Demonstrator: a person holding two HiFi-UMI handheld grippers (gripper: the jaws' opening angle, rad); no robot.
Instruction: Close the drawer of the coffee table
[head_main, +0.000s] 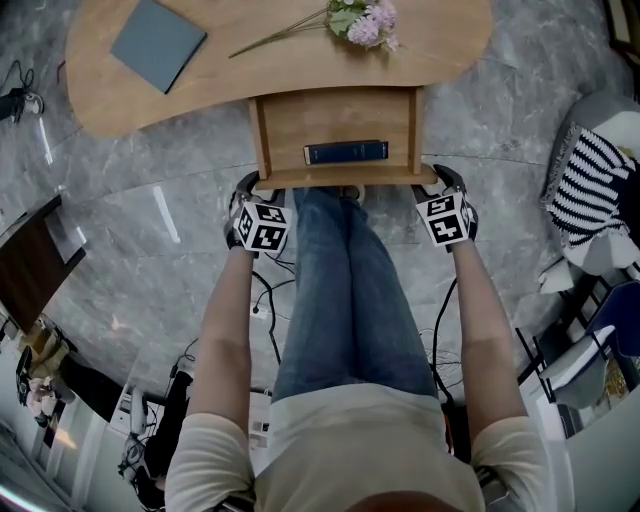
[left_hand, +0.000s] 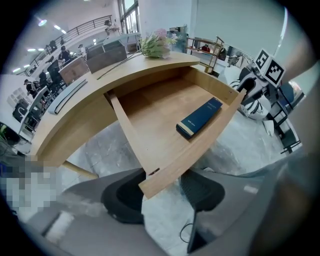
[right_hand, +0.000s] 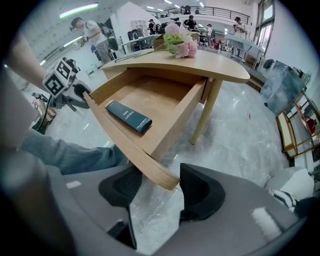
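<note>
Drawer (head_main: 300, 120) hangs wide open under desk (head_main: 250, 70); push not started. Left tongs (head_main: 250, 186) and right tongs (head_main: 447, 178) apart, straddling drawer's front corners, mid-frame. Next: even, level shove toward frame top.

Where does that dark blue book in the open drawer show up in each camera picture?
Head view: dark blue book at upper centre, lying in the drawer.
Left gripper view: right of centre.
Right gripper view: left of centre.
Shared landmark: pink flowers beyond the drawer.
</note>
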